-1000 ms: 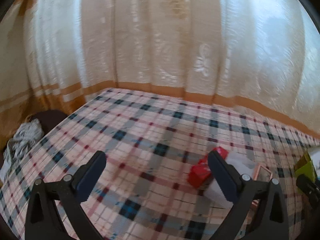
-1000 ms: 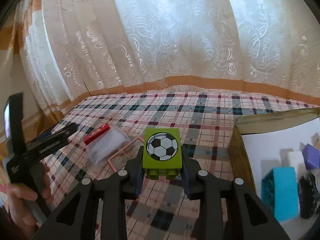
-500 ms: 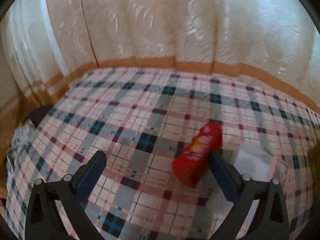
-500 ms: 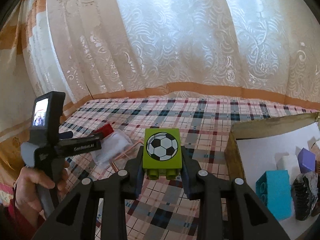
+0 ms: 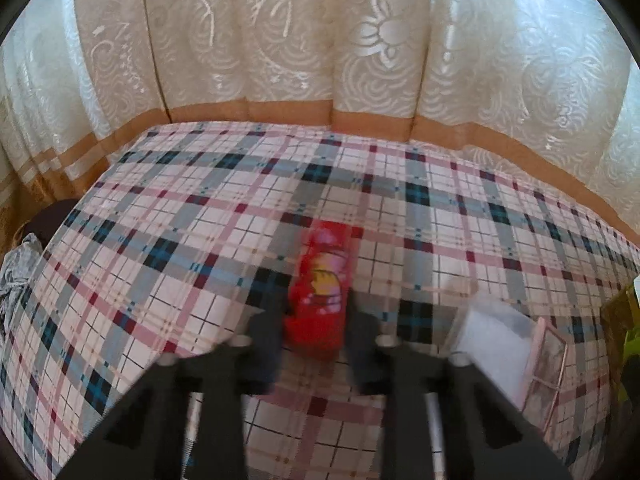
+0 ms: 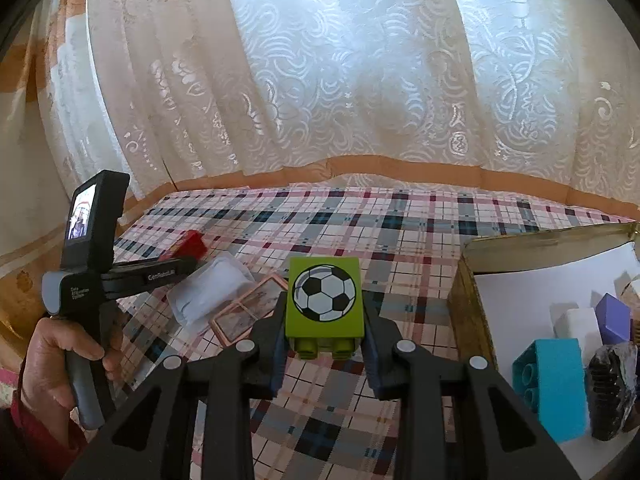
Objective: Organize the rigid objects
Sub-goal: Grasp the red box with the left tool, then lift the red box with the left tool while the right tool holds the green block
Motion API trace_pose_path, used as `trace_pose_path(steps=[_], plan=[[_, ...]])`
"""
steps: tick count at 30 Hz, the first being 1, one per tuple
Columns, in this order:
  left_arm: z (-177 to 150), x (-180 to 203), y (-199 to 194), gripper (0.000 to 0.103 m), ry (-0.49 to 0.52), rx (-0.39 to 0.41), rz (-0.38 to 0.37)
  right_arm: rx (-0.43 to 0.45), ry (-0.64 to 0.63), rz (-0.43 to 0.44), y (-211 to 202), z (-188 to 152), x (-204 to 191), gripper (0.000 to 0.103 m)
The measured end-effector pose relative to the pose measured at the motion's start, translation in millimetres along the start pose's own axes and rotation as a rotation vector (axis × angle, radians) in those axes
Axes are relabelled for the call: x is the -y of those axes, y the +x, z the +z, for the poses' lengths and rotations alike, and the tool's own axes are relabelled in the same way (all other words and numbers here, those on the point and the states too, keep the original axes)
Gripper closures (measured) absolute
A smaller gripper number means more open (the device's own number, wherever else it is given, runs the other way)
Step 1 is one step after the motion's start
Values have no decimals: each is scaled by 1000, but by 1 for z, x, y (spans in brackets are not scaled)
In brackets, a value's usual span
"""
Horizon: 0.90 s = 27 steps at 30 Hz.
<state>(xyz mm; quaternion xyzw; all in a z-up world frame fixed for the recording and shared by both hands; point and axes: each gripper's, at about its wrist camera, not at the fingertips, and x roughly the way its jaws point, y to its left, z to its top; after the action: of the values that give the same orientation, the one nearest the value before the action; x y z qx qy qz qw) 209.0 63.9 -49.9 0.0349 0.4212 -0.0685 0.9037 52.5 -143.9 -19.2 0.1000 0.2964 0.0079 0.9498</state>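
My left gripper (image 5: 314, 334) is shut on a red box (image 5: 322, 284) with a cartoon print, on the plaid cloth; the view is blurred. My right gripper (image 6: 324, 344) is shut on a green brick (image 6: 325, 300) with a football picture, held above the cloth just left of a cardboard box (image 6: 468, 312). In the right wrist view the left gripper (image 6: 120, 276) is at the left, with the red box (image 6: 193, 241) at its tips.
The cardboard box holds a teal brick (image 6: 554, 388), a white block (image 6: 580, 320), a purple block (image 6: 614, 312) and a dark object (image 6: 610, 388). A white packet (image 6: 208, 292) and a pink-framed card (image 6: 250, 308) lie on the cloth. Lace curtains hang behind.
My left gripper swung right onto the red box and closed on it. My right gripper kept the green brick and barely moved.
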Motion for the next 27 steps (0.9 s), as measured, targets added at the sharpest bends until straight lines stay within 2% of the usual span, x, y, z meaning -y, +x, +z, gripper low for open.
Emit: trace_pose_path(steps=[4, 10, 14, 18, 22, 27], plan=[[-1, -4, -8, 82, -19, 39, -19, 13, 11, -3, -3, 0, 2, 69], [-9, 1, -53, 82, -31, 249, 66, 58, 41, -6, -12, 2, 5, 69], [-18, 12, -89, 82, -76, 347, 35, 134, 51, -32, -28, 6, 8, 69], [-32, 31, -108, 82, -80, 387, 17, 165, 65, -50, -36, 8, 12, 69], [-47, 47, -125, 82, -119, 405, -43, 165, 61, -88, -42, 4, 16, 69], [-62, 74, -139, 82, -65, 441, -35, 211, 22, -132, -63, -3, 22, 69]])
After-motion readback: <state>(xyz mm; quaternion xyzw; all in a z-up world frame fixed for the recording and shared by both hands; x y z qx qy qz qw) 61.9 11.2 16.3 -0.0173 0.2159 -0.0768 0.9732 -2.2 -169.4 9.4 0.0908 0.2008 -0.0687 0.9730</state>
